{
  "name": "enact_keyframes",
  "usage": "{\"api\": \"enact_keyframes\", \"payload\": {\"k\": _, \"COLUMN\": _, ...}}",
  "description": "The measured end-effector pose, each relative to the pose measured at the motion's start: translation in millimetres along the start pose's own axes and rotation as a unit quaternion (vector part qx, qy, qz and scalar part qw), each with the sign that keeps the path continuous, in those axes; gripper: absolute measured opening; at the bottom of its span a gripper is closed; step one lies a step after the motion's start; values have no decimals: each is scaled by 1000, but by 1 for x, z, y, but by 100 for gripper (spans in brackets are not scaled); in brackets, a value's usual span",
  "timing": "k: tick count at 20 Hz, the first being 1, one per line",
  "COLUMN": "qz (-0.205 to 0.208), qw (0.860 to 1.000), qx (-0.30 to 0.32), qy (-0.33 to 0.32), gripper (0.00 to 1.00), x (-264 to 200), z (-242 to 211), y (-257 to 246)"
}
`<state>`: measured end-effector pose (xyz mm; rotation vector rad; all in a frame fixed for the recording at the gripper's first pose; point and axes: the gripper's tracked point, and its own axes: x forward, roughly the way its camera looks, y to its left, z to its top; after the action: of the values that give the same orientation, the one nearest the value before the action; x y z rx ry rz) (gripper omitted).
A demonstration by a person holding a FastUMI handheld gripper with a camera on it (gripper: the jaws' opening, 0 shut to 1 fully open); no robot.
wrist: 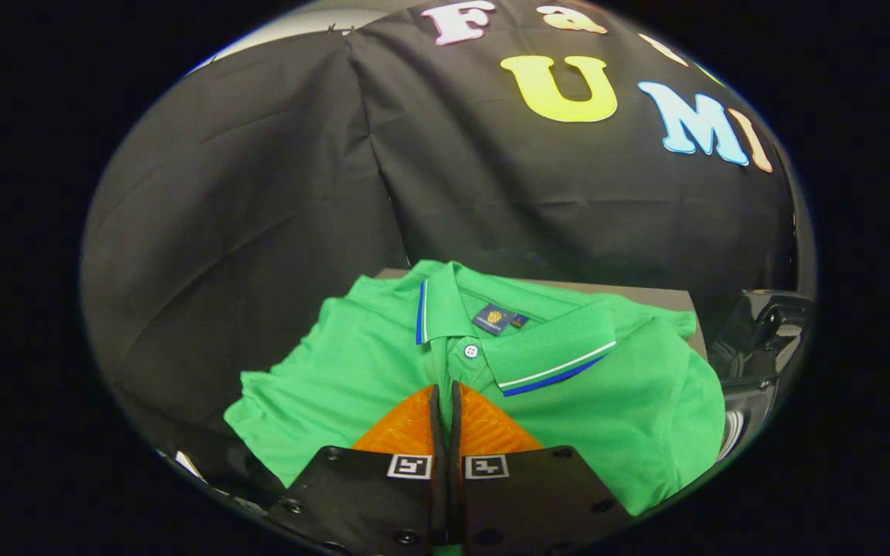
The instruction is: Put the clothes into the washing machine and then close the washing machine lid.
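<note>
A: Starting closest in, what is the gripper (pixel 445 394) doing?

B: Its two orange fingers (pixel 406 428) are lying pressed together, with only a thin dark seam between them. Whether a fold of cloth is being pinched in that seam, I cannot tell; the tips are sitting over the fabric, but no bunching is showing.

A: And the garment?

B: The green polo shirt (pixel 607 417) is lying spread out directly under and ahead of the fingertips. The tips are pointing at the placket, just short of the white button (pixel 471 351), with the collar (pixel 561 351) and its blue and white trim just beyond them.

A: Which way is it running?

B: Its long axis is running away from the gripper, roughly in line with the fingers, collar at the far end. The sleeves are spreading out to either side, so the gripper is sitting near the shirt's middle line.

A: What is carrying it?

B: A grey counter (pixel 665 297) is peeking out behind the collar, backed by the booth's black cloth wall.

A: And the washing machine?

B: A dark glossy shape (pixel 758 347) is sitting off to the right of the shirt. I am guessing that is part of it, but it is too cut off to be sure. If so, the shirt is going to need carrying rightward.

A: So the task is only beginning?

B: I am judging so; the shirt is not yet in any machine.
</note>
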<state>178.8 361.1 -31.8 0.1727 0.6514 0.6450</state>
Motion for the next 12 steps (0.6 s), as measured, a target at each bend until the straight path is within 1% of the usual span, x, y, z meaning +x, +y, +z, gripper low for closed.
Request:
{"api": "enact_keyframes", "payload": {"k": 2, "qz": 7, "qw": 1000, "qx": 16, "qy": -18, "gripper": 2, "x": -10, "z": 10, "y": -3}}
{"api": "enact_keyframes", "payload": {"k": 4, "qz": 3, "qw": 1000, "qx": 9, "qy": -29, "gripper": 2, "x": -20, "z": 19, "y": -5}}
{"api": "enact_keyframes", "payload": {"k": 9, "qz": -11, "qw": 998, "qx": 9, "qy": -66, "gripper": 2, "x": -47, "z": 42, "y": -28}}
{"api": "enact_keyframes", "payload": {"k": 12, "qz": -31, "qw": 995, "qx": 0, "qy": -92, "gripper": 2, "x": -68, "z": 61, "y": -51}}
